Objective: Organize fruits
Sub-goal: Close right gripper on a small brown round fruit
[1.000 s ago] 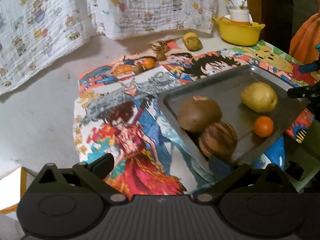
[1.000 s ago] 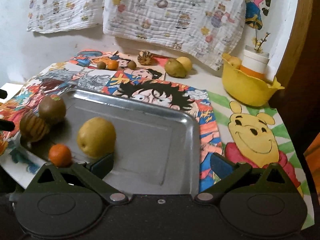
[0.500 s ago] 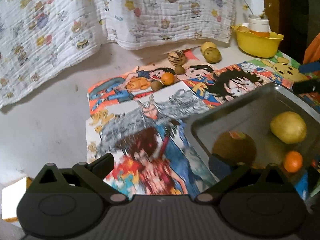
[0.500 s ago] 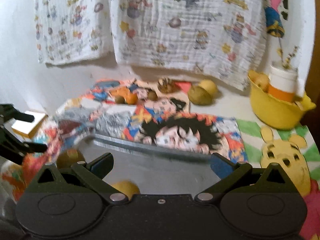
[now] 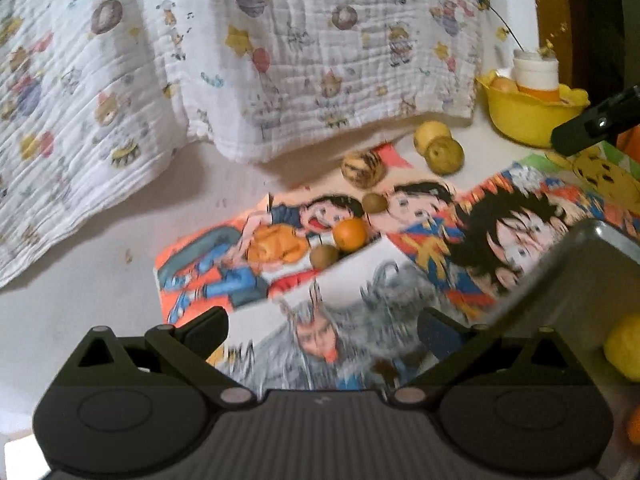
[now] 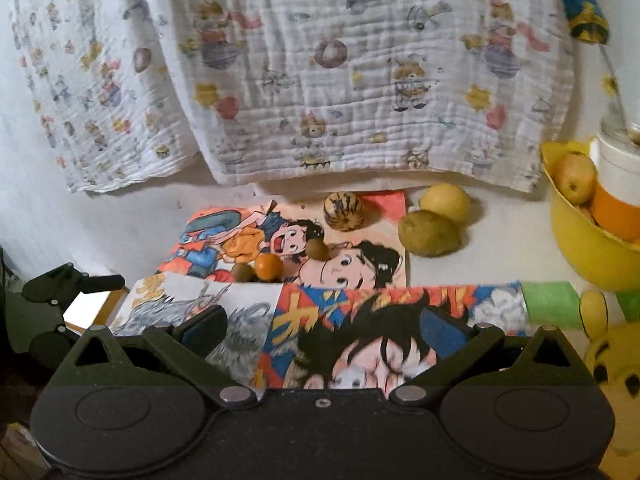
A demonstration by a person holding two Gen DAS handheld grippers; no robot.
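Observation:
Loose fruit lies at the back of the cartoon mats: a small orange (image 5: 350, 234) (image 6: 269, 267), two small brown kiwis (image 5: 324, 256) (image 5: 375, 202), a striped round fruit (image 5: 363, 167) (image 6: 343, 206), a green-brown pear (image 5: 444, 155) (image 6: 430, 233) and a yellow lemon (image 5: 431, 133) (image 6: 445, 201). The metal tray (image 5: 580, 280) is at the right of the left wrist view, with a yellow fruit (image 5: 624, 348) in it. My left gripper (image 5: 322, 330) is open and empty. My right gripper (image 6: 322, 330) is open and empty above the mats.
A yellow bowl (image 5: 528, 120) (image 6: 580, 248) with fruit and a white-orange cup stands at the back right. A printed white cloth (image 6: 320, 80) hangs along the back wall. The other gripper shows at the left edge of the right wrist view (image 6: 60, 292).
Both grippers have risen and moved forward toward the loose fruit at the back. The tray has slid to the right edge of the left view and out of the right view.

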